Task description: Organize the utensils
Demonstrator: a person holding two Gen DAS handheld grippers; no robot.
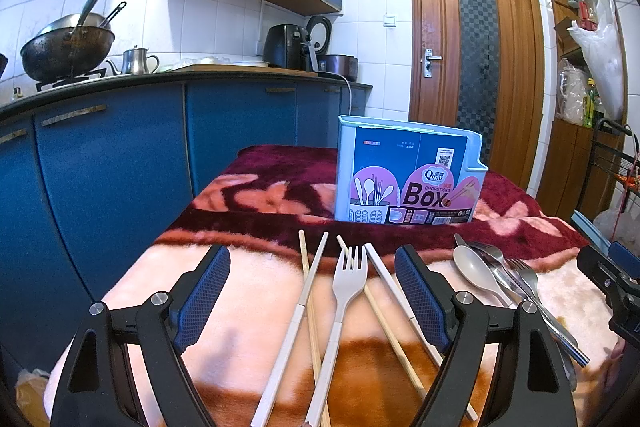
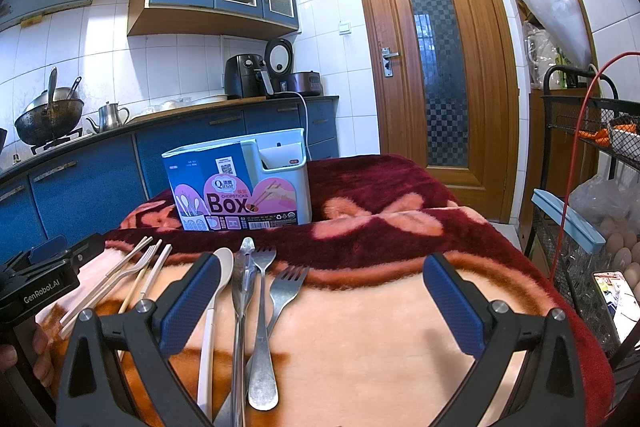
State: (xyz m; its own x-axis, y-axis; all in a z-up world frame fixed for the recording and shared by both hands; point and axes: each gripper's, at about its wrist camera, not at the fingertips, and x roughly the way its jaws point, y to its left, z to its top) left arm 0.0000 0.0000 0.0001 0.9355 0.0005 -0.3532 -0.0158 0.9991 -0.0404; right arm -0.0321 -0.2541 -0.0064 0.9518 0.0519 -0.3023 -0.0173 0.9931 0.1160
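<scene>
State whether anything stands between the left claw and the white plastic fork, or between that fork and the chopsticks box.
Nothing visible does. The white plastic fork lies between the open left claw fingers, and only bare blanket separates it from the chopsticks box.

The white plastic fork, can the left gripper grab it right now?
Probably yes. The white plastic fork lies on the blanket between the open jaws of the left gripper, nothing covering it. Chopsticks lie close beside it and may get pinched too.

Pale blue plastic chopsticks box [image 1: 406, 171]: 1; chopsticks: 4; white plastic fork [image 1: 344, 291]: 1; beige spoon [image 2: 218, 281]: 1; steel forks [image 2: 262, 307]: 2
</scene>
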